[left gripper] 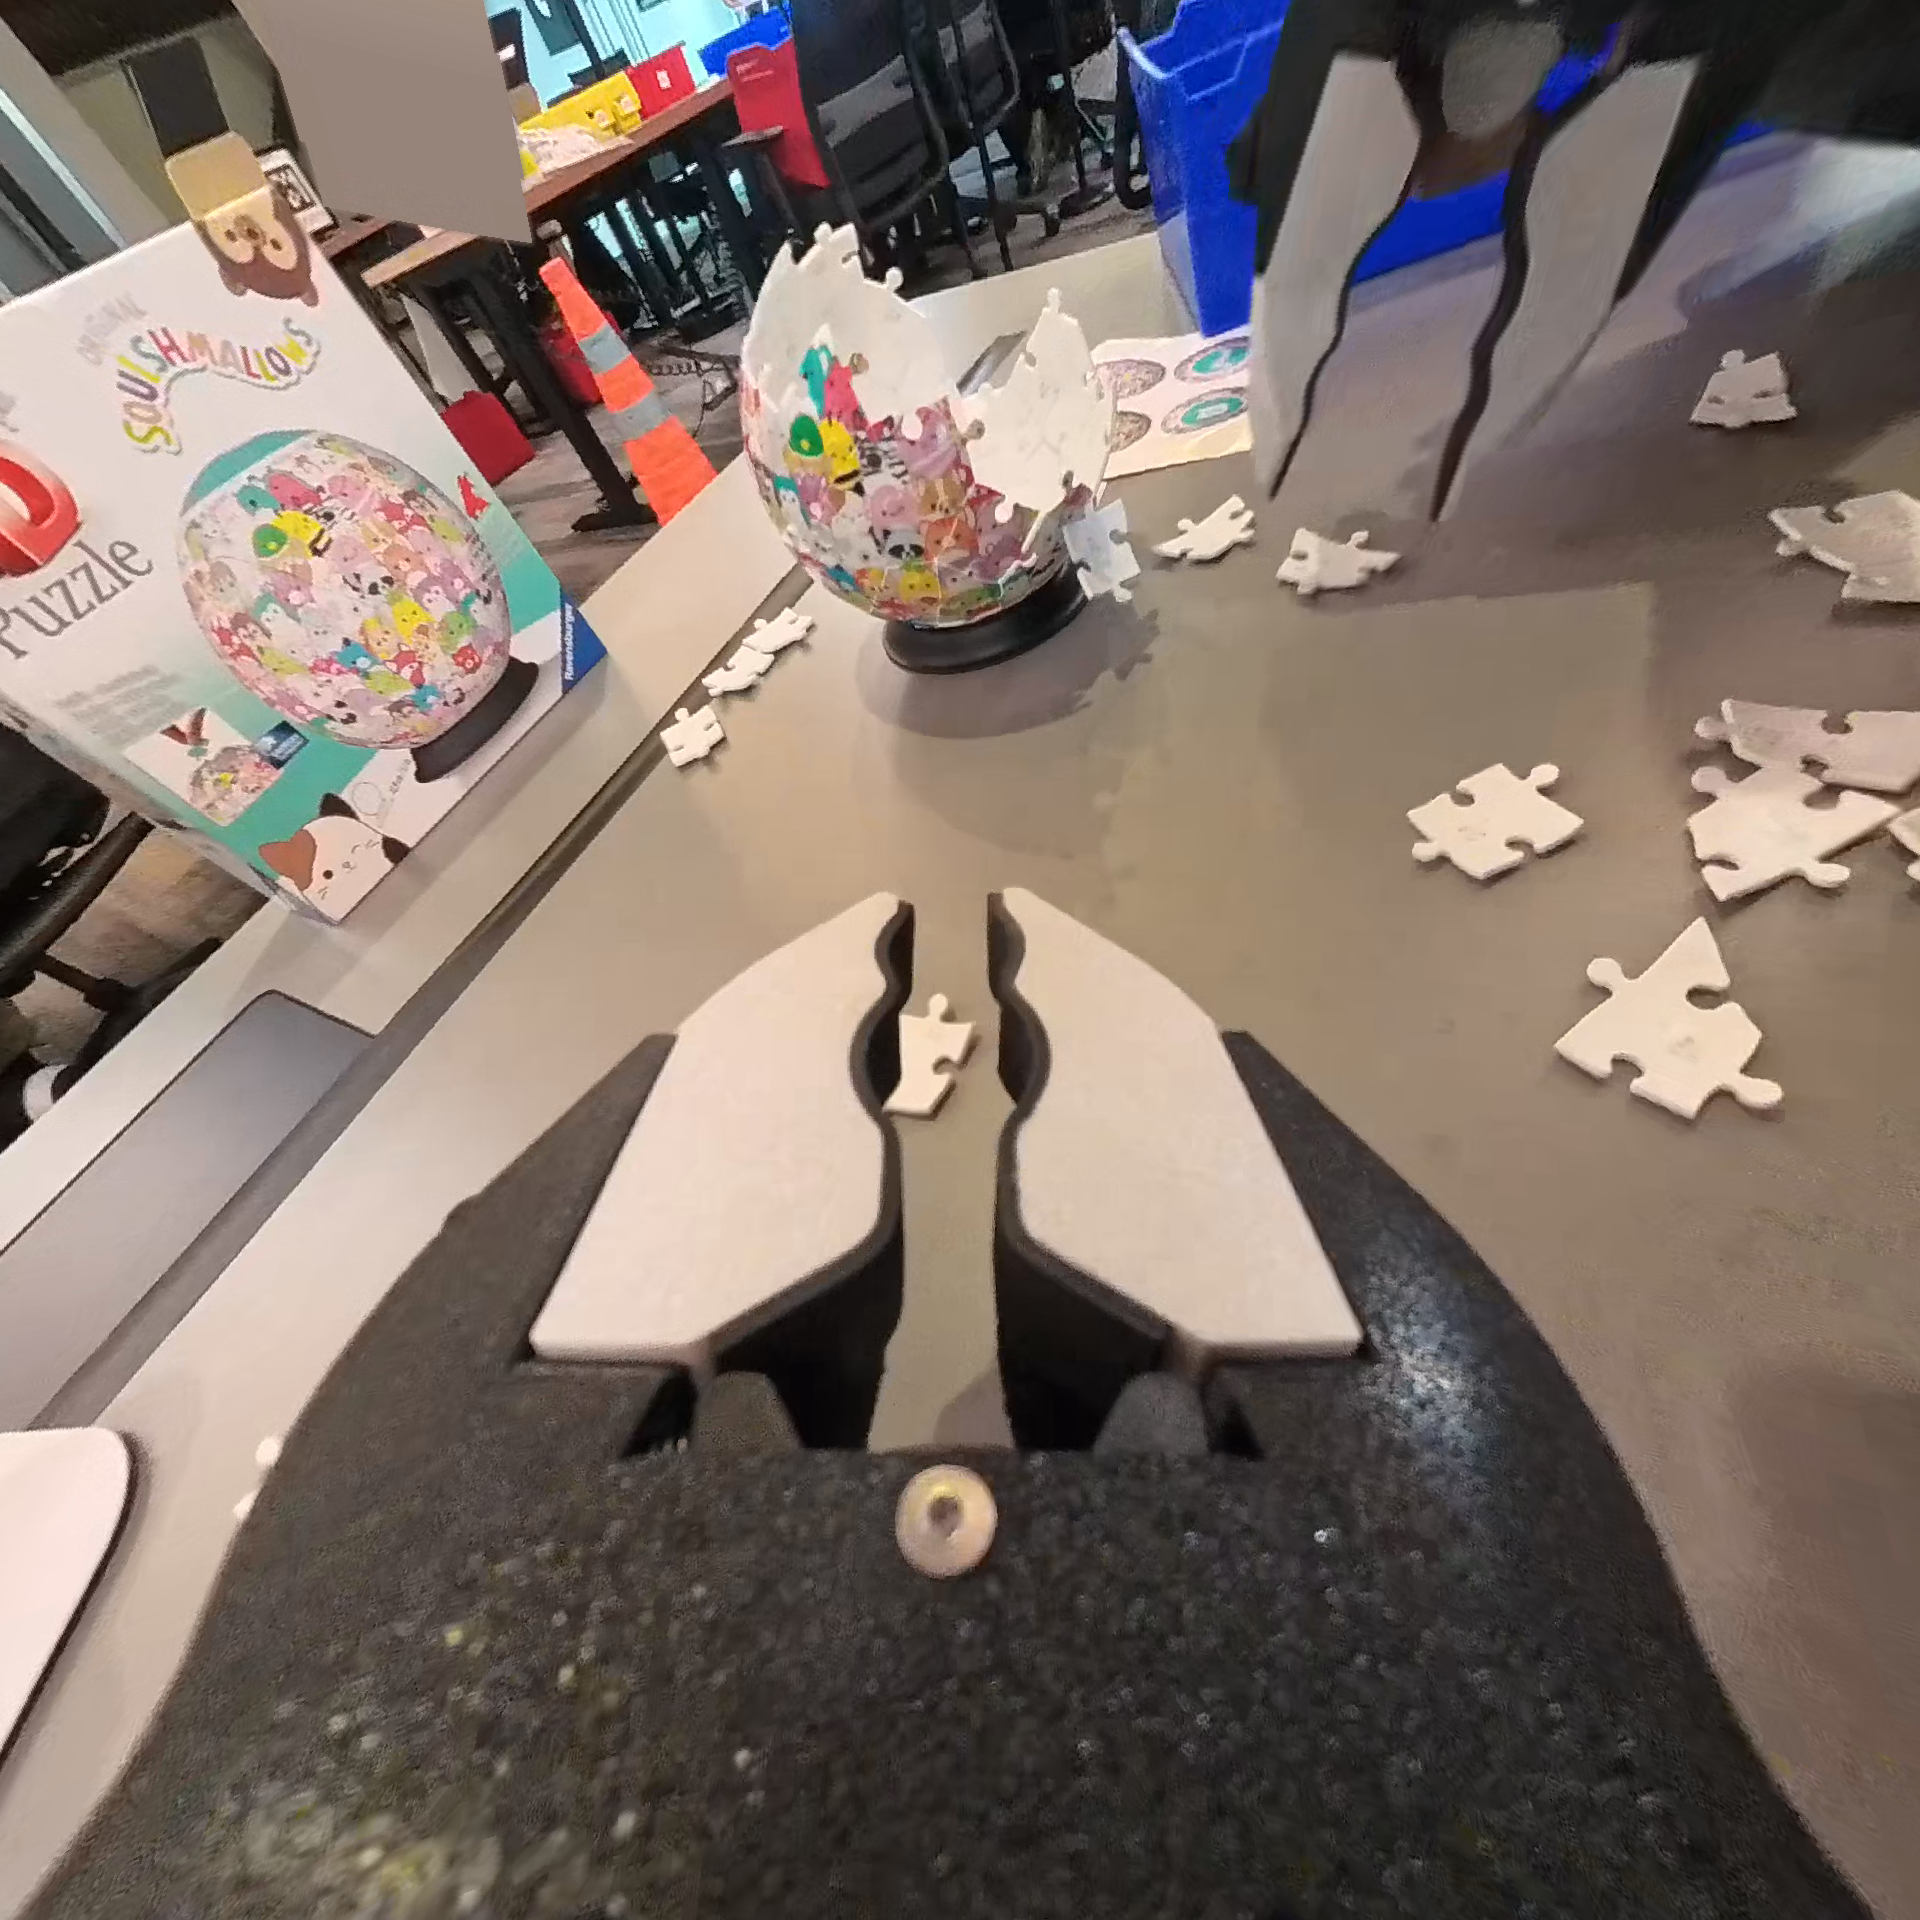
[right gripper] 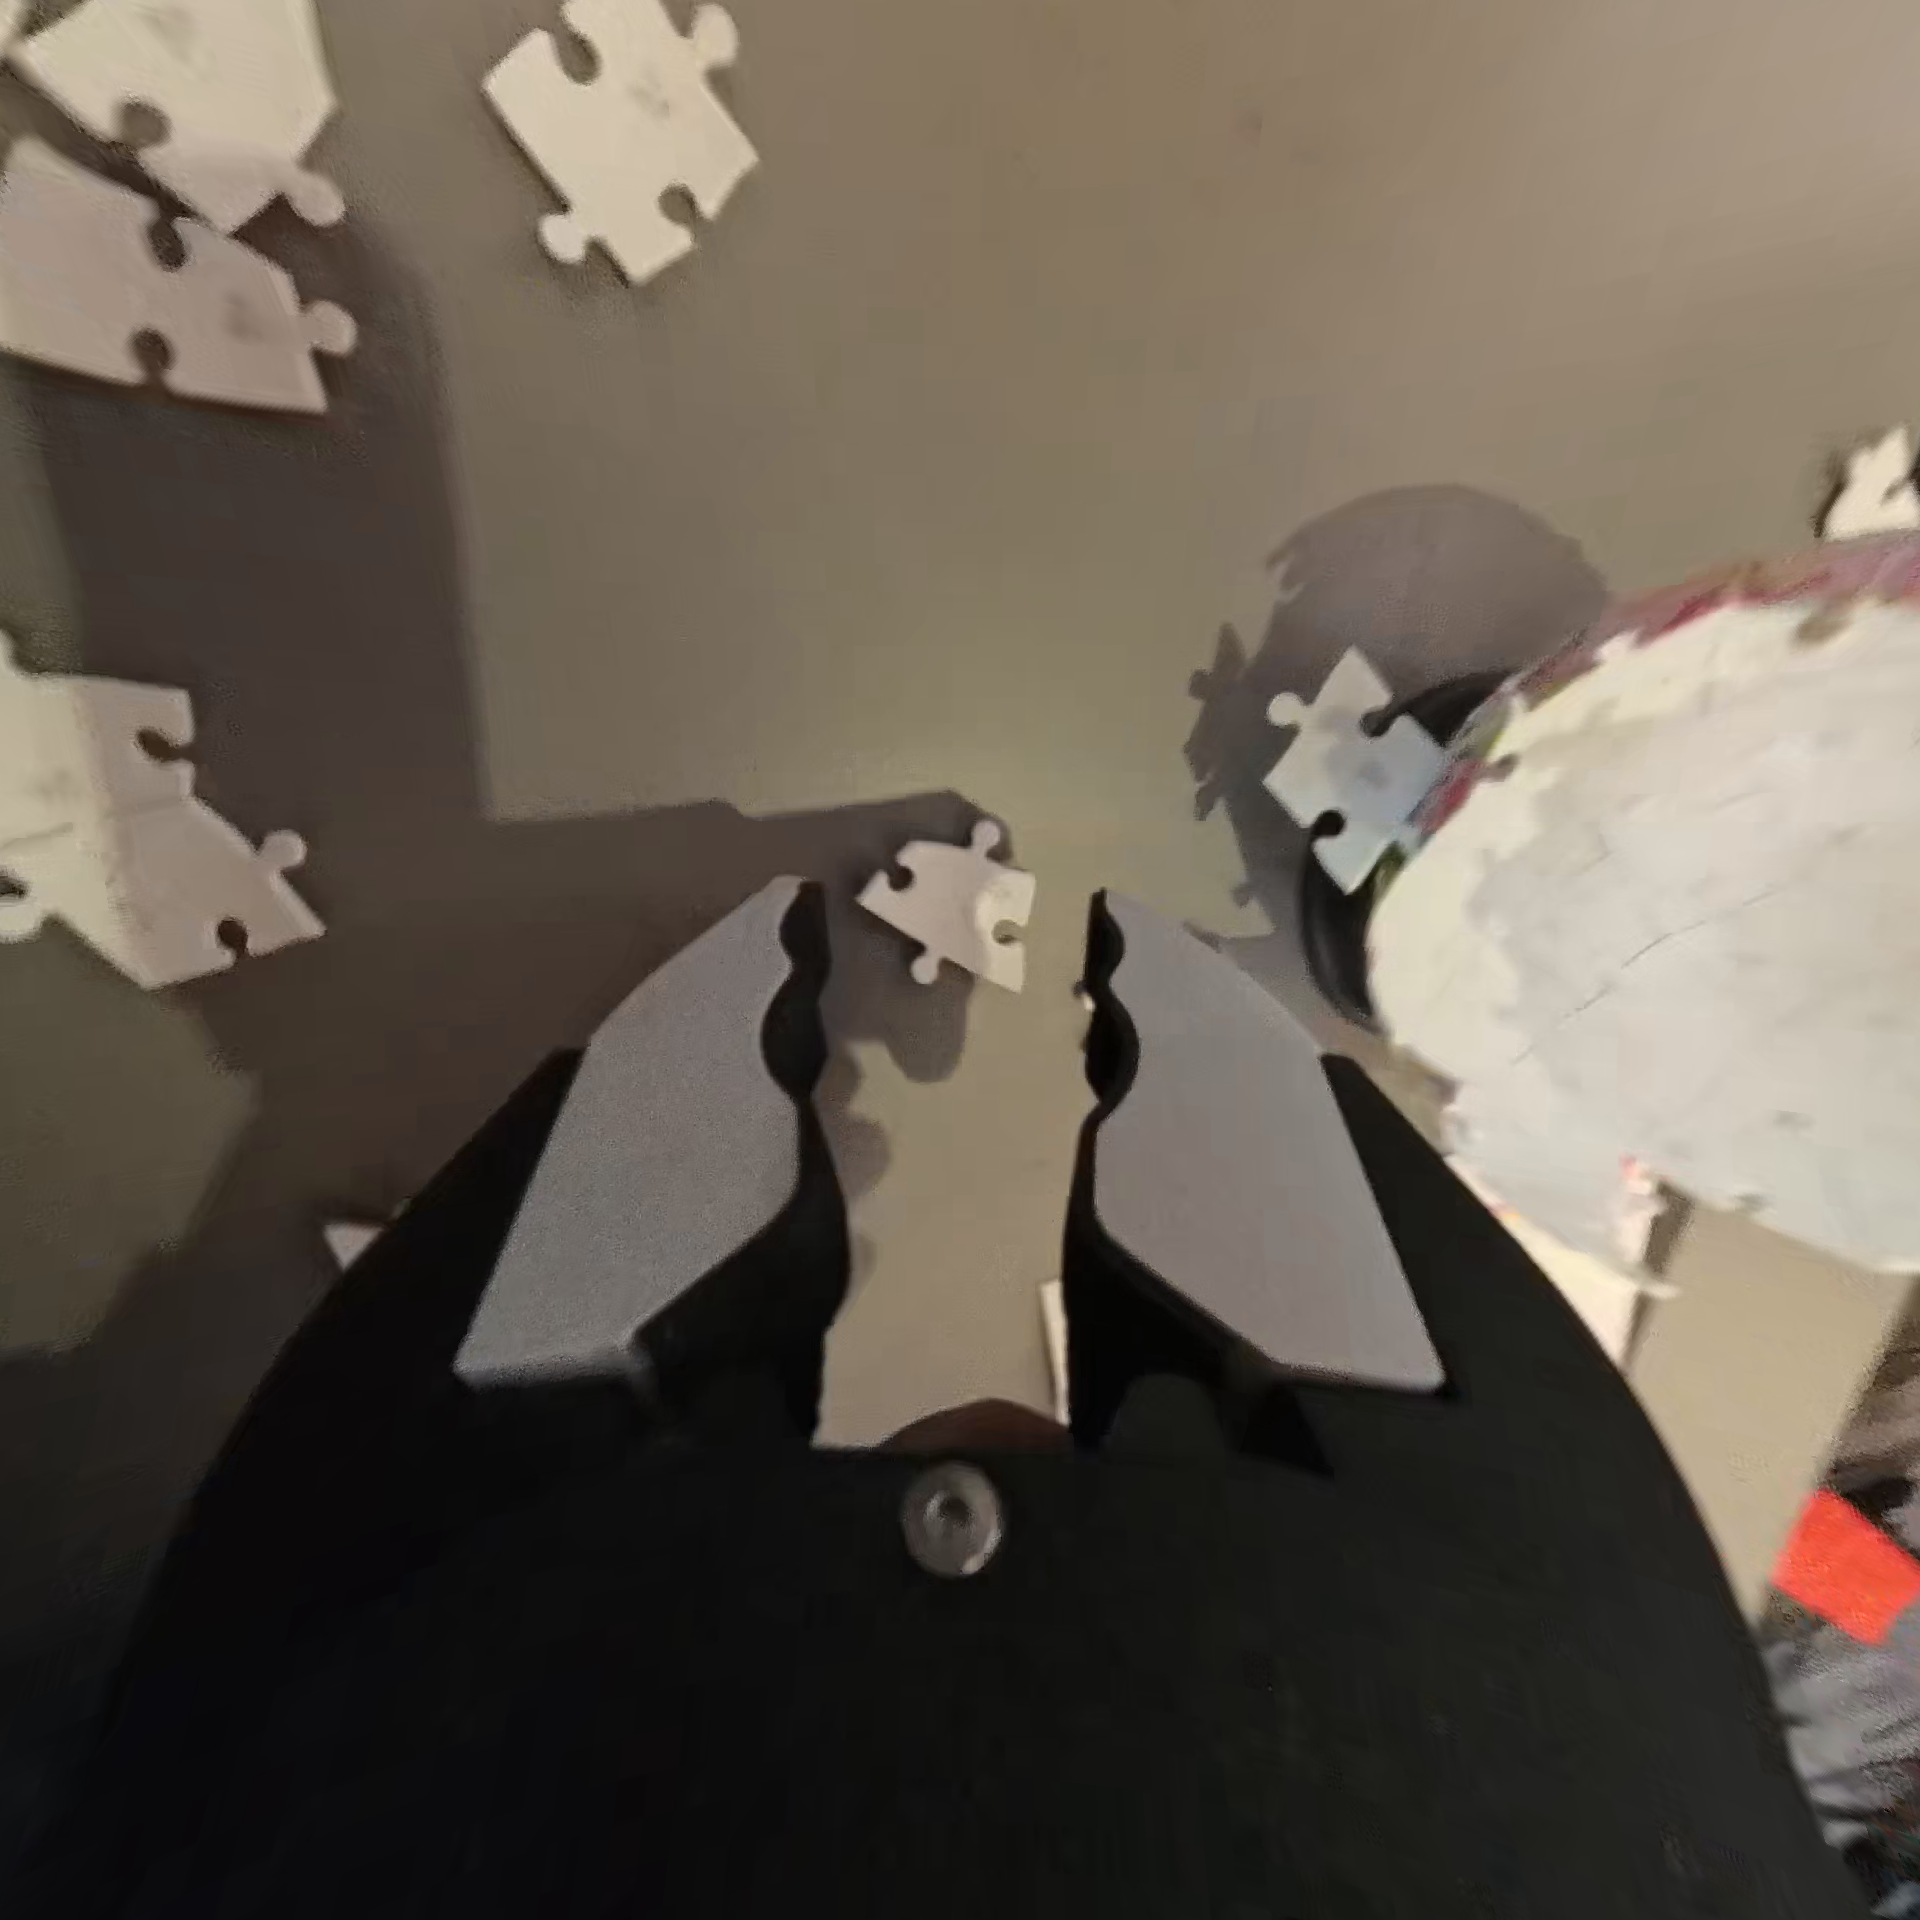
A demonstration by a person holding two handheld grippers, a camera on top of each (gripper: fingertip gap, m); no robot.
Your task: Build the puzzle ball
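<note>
The half-built puzzle ball (left gripper: 904, 468) stands on a black stand (left gripper: 977, 634) at the far middle of the grey table (left gripper: 1195, 1039); its top is open and jagged. My left gripper (left gripper: 951, 914) is low over the table, its jaws slightly apart, with a small white piece (left gripper: 930, 1055) lying between the fingers. My right gripper (left gripper: 1356, 504) points down to the right of the ball. In the right wrist view it (right gripper: 951, 904) is open over a white piece (right gripper: 951, 914) on the table, with the ball (right gripper: 1662, 935) close on the right.
The puzzle box (left gripper: 281, 582) stands at the left. Several loose white pieces (left gripper: 1496, 821) lie at the right, and a few lie by the table's left edge (left gripper: 691, 732). A blue bin (left gripper: 1195, 156) and a printed sheet (left gripper: 1184, 395) are behind. One piece (right gripper: 1351, 769) hangs off the ball's side. The grippers' ends are close to 20 centimetres from one another. The ball (right gripper: 1662, 935) sits 15 centimetres or so from the ends of my right fingers.
</note>
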